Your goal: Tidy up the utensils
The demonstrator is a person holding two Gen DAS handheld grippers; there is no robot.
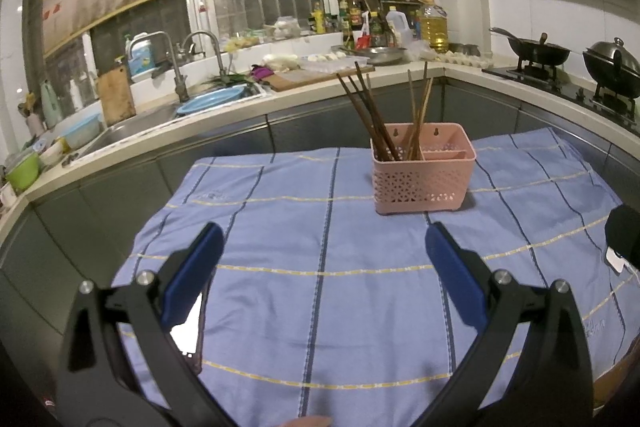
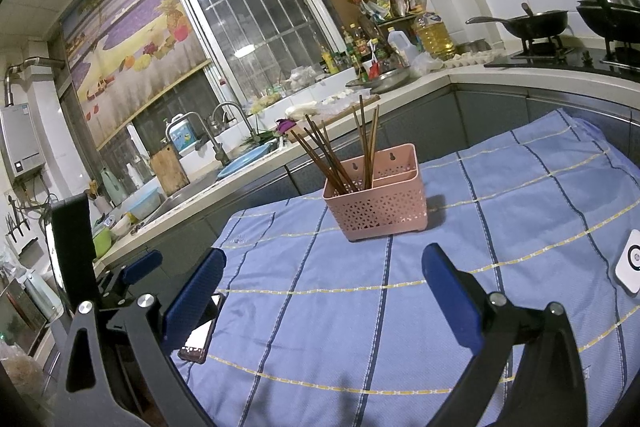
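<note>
A: Looking down the left gripper, its blue fingers are spread wide with nothing between them. The right gripper is the same, released and empty.

B: And the utensils?

A: The chopsticks stand in the pink basket, ahead of both pairs of fingertips and well apart from them, on the blue cloth. One dark bundle leans left in the left compartment; a few paler sticks stand nearly upright near the divider. The right compartment looks empty.

B: I see no loose utensils on the cloth, so the job looks nearly done, or sorting is next.

A: If sorting, I'd approach from above, close on one stick high on its shaft, and lift straight up so the basket isn't tipped. The other gripper could steady the rim.

B: Mind the phone beside the right gripper's left finger.
</note>
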